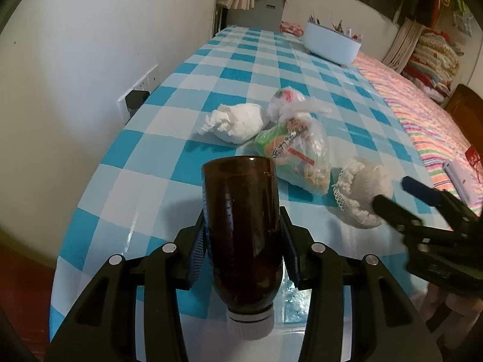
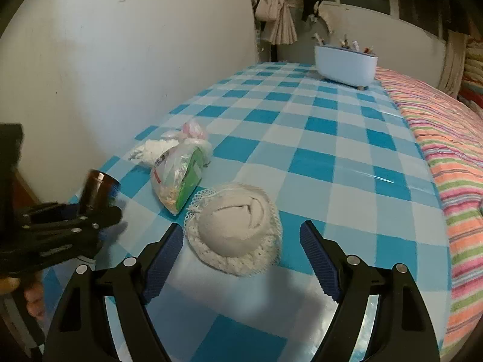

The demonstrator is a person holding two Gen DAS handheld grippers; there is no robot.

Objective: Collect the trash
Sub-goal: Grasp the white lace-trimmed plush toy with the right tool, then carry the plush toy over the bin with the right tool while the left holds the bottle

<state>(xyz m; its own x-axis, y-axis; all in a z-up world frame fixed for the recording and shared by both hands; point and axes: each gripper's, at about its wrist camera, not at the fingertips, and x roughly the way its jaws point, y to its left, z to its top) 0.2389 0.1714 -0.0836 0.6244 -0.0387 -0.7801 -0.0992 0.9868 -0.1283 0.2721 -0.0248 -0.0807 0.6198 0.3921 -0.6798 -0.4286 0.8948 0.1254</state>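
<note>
My left gripper (image 1: 242,241) is shut on a brown bottle (image 1: 240,187); the blue pads press its sides, and its white cap points back toward the camera. It is held above the near corner of the blue checked table (image 1: 157,166). In the right wrist view the left gripper (image 2: 99,208) and bottle (image 2: 98,190) show at the left. My right gripper (image 2: 241,227) is open, its fingers on either side of a rolled grey cloth with a lace edge (image 2: 238,226) without touching it. Beyond lie a plastic bag with a green packet (image 1: 295,154), a crumpled white tissue (image 1: 235,122) and a small knotted bag (image 1: 283,99).
A white wall with a socket (image 1: 139,93) runs along the table's left side. A pale blue tub (image 1: 332,43) holding small items stands at the far end. A striped blanket (image 1: 422,126) covers the bed along the table's right edge.
</note>
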